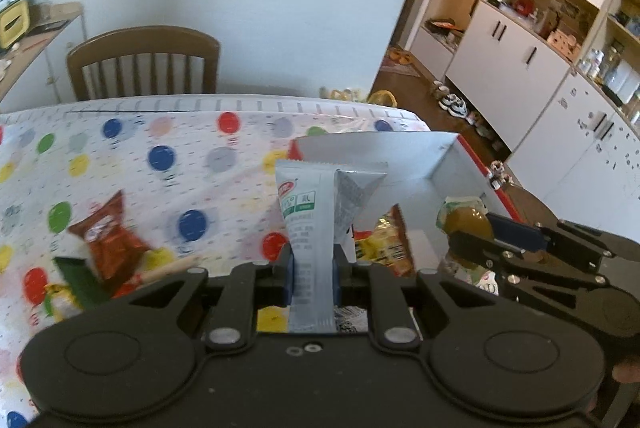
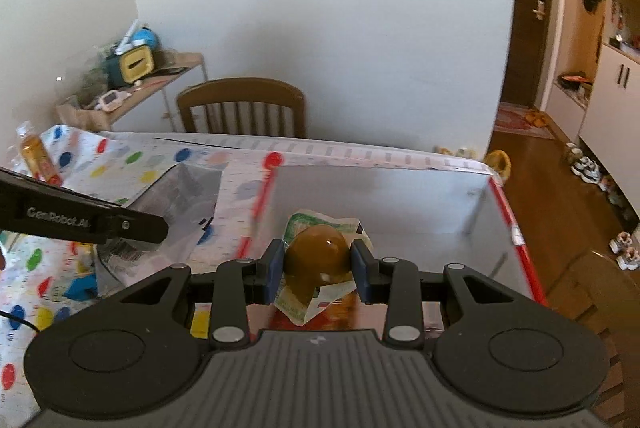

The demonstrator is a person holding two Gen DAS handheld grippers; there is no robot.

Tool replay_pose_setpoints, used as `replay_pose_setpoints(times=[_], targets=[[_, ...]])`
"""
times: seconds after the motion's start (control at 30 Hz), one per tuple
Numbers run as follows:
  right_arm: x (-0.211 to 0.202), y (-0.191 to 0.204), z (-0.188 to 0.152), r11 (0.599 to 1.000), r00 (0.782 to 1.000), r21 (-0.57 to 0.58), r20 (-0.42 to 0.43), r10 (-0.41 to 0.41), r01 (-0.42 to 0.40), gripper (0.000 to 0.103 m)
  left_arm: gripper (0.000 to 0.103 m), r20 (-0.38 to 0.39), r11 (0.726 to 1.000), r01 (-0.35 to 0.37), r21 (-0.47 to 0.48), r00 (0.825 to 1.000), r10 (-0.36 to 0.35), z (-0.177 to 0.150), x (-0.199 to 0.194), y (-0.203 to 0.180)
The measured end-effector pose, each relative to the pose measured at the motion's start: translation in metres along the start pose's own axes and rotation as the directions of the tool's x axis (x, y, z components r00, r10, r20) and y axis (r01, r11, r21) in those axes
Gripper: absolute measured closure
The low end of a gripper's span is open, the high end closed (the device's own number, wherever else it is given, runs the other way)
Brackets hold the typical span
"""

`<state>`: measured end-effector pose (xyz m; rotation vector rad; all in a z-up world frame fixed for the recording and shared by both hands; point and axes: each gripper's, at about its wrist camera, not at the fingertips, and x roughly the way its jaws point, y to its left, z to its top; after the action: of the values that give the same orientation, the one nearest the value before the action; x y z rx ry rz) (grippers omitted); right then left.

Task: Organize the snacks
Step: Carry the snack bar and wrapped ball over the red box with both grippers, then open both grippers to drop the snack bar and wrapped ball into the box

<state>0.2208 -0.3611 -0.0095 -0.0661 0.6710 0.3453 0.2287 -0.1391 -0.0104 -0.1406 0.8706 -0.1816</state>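
Red snack bag [image 1: 108, 236] blurred; box [image 1: 460, 164] contents partly hidden.

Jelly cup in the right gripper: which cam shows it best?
Right wrist view. The jelly cup sits centred and close between the right gripper's pads, brown dome and green-printed lid both visible, over the red-edged box. The left wrist view shows the cup only smaller, from the side at the frame's right, partly hidden by the fingers.

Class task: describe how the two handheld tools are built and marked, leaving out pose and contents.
Both the left tool and the right tool are matte black plastic, with blue pads, jointed linkage fingers, silver pivot pins and round side discs. Seen side-on, the left tool bears white "GenRobot.AI" lettering. No sleeve shows.
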Motion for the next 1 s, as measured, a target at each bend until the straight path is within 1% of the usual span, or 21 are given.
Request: replay_pose_setpoints(times=[0.2,0.37,0.53,0.73,0.87,1.0], targets=[[0.016,-0.048,-0.004,0.999,0.999,0.028,-0.027,-0.041,0.042,0.068,0.088,-0.025,0.999,-0.009,0.042,1.000,0.010,0.008,0.030,-0.037],[0.032,-0.075,-0.011,0.998,0.996,0.020,-0.060,-0.061,0.062,0.068,0.088,-0.039,0.996,-0.031,0.080,0.999,0.034,0.017,0.055,-0.061],[0.048,-0.084,-0.017,0.998,0.993,-0.001,-0.097,-0.061,0.062,0.068,0.088,-0.034,0.991,-0.071,0.116,0.997,0.075,0.029,0.078,-0.075],[0.072,-0.092,-0.020,0.998,0.989,-0.010,-0.136,-0.058,0.057,0.068,0.088,-0.068,0.982,-0.115,0.150,0.990,0.127,0.043,0.112,-0.086],[0.085,-0.096,-0.019,1.000,0.985,-0.010,-0.168,-0.029,0.028,0.068,0.088,-0.094,0.973,-0.143,0.181,0.982,0.162,0.048,0.134,-0.091],[0.099,-0.099,-0.021,1.000,0.977,-0.015,-0.213,-0.007,0.003,0.068,0.088,-0.120,0.969,-0.149,0.199,0.977,0.175,0.050,0.150,-0.095]])
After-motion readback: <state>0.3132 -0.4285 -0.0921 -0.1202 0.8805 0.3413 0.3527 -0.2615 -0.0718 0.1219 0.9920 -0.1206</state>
